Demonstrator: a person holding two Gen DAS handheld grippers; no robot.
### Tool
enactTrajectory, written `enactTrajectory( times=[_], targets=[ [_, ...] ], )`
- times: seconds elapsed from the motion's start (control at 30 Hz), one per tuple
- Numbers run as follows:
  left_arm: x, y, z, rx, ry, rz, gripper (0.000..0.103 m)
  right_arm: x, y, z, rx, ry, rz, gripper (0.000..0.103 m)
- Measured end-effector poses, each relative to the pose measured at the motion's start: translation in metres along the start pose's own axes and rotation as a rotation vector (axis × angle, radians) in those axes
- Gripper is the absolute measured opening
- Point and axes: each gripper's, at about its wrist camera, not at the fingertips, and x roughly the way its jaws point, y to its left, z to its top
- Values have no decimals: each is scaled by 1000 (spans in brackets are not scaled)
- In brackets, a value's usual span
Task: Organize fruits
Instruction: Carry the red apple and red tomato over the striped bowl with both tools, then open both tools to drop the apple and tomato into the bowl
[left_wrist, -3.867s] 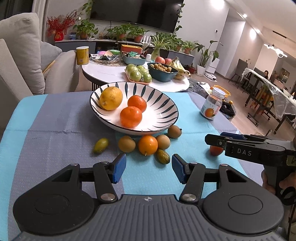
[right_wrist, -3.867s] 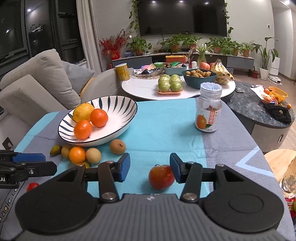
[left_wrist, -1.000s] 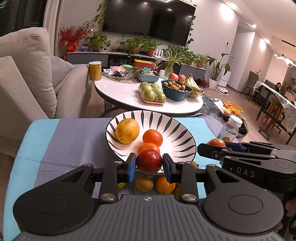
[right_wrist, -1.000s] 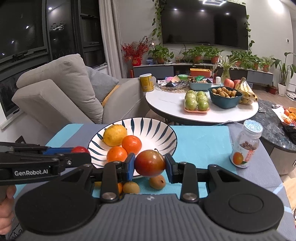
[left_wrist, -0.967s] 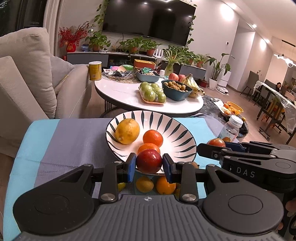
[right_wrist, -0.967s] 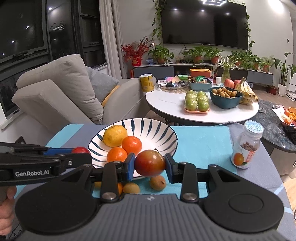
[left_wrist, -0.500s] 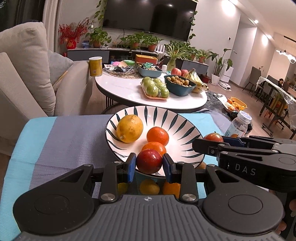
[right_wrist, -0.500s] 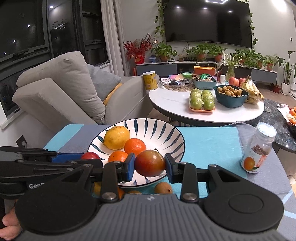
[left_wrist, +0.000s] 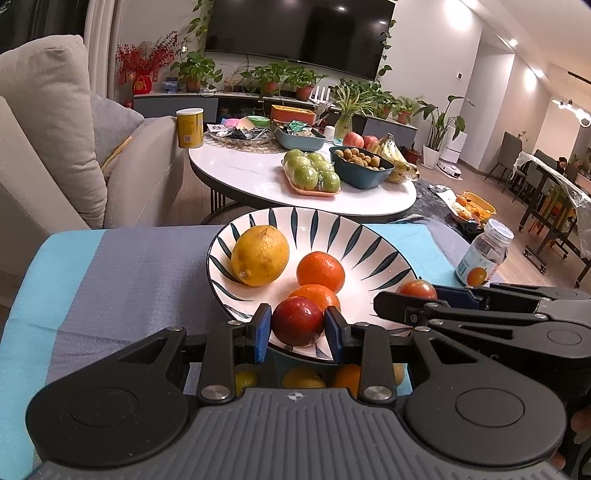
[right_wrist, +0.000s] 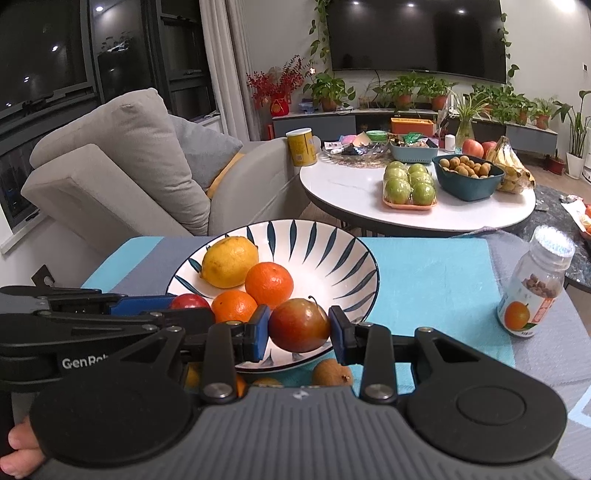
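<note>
left gripper (left_wrist: 298, 327) clamps a dark red fruit (left_wrist: 297, 320) between its blue pads, held over the near rim of the striped bowl (left_wrist: 369, 243). right gripper (right_wrist: 298, 329) clamps a red-brown fruit with stem (right_wrist: 299, 325) in the same manner, also over the bowl's near rim. each wrist view shows the other gripper side-on beside its own, with only the top of that gripper's fruit visible. beyond the fingers the bowl holds three fruits: one lemon (left_wrist: 260, 255) to the far left and two oranges (left_wrist: 320, 271), one behind the other, the nearer just past the left gripper's fruit. beneath the grippers, on the blue cloth (right_wrist: 424, 280), lie several small fruits, partly hidden; only the right wrist view shows a brown one (right_wrist: 331, 373) plainly. one jar (right_wrist: 535, 284) stands well apart to the right of both grippers. a white round table (right_wrist: 417, 210) with more fruit stands beyond the bowl.
</note>
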Motion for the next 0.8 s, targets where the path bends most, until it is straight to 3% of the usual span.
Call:
enactTrajectory(
  times=[0.47, 0.57, 0.7, 0.8],
  targets=[
    [-2, 4, -1, -36, -10, -25, 36, 1, -2, -3, 22, -1, 15, 77],
    [-5, 4, 0, -32, -22, -14, 41, -1, -3, -2, 32, -9, 15, 77],
    [-10, 2, 2, -10, -41, 31, 64, -5, -4, -1, 36, -15, 1, 78],
    [-12, 1, 1, -1, -40, 27, 64, -7, -6, -2, 37, -15, 1, 78]
  ],
)
